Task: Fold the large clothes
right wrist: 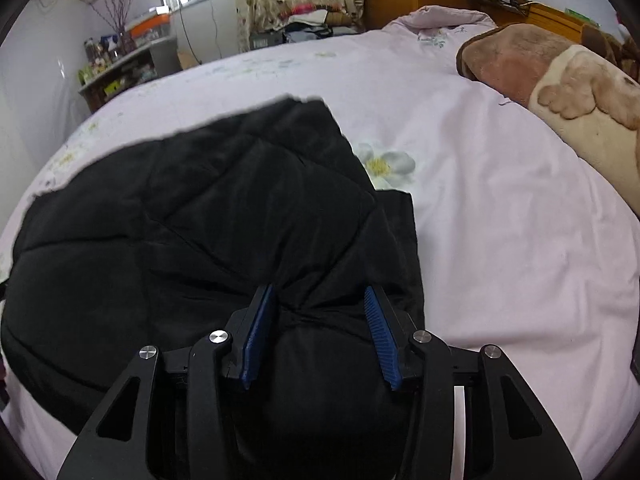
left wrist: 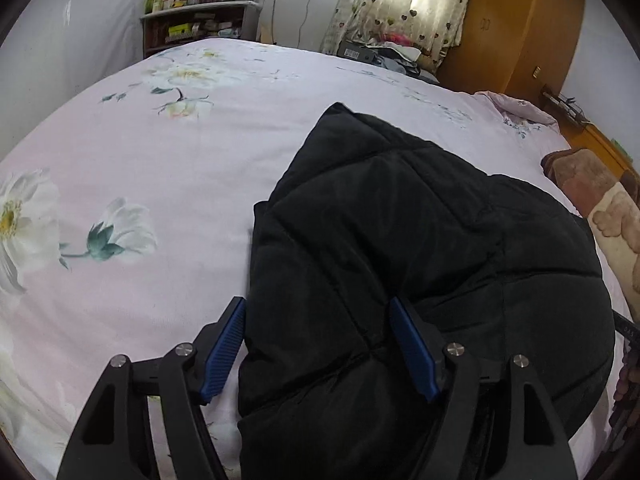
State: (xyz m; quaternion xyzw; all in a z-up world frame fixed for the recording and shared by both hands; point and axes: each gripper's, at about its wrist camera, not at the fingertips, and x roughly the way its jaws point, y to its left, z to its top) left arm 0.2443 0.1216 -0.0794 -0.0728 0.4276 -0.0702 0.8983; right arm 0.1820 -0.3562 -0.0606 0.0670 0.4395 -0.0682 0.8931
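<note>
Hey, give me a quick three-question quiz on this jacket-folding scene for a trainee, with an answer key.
1. True or false: the black quilted jacket lies on a bare wooden floor.
2. What lies between the pads of the right gripper? A) a towel B) jacket fabric C) nothing
3. Fill in: the pink bedsheet carries a ____ print.

Key: 1. False, it lies on the bedsheet. 2. B. 3. Flower.

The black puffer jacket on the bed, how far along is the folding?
Partly done: the black puffer jacket lies bunched on the pink floral sheet. In hand: left gripper and right gripper straddle its near edge, grip unclear. Left: flattening it.
</note>
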